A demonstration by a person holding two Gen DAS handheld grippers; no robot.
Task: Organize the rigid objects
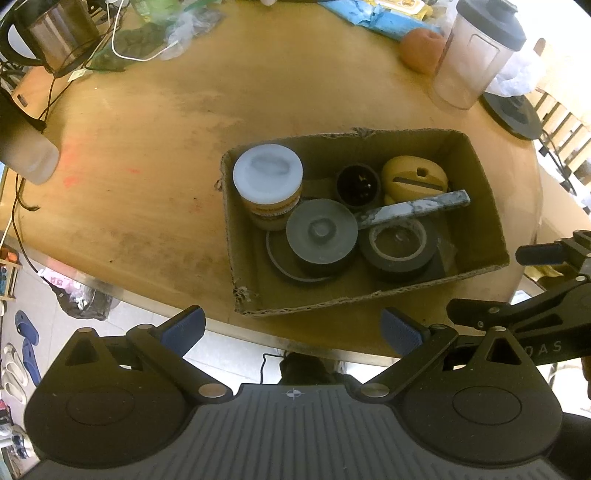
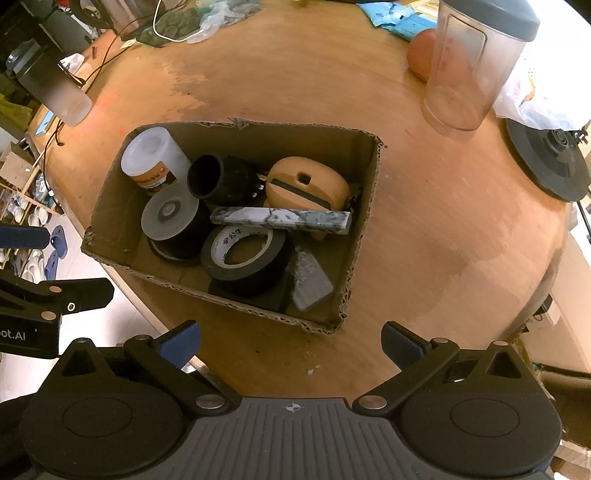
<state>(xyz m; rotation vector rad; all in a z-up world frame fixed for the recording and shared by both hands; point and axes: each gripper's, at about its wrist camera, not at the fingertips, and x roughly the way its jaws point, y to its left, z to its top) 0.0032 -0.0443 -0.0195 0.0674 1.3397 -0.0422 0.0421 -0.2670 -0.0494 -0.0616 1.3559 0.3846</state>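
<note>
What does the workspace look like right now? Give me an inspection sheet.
Surface: round wooden table, scuffed and stained.
Job's things: cardboard box holding a white-lidded jar, black tape roll, marbled bar, tan rounded object, black plug and grey-topped spool.
Clutter: clear lidded tumbler, orange fruit, blue packets, steel kettle, black kettle base.
Grippers: left gripper and right gripper, jaws open, both empty, short of the box.
Cables: white cable and dark cords at the table's far left.
Surroundings: shoes on the floor.

Kettle (image 1: 55, 33); clear lidded jar (image 1: 476, 51); kettle base (image 2: 546, 162)
</note>
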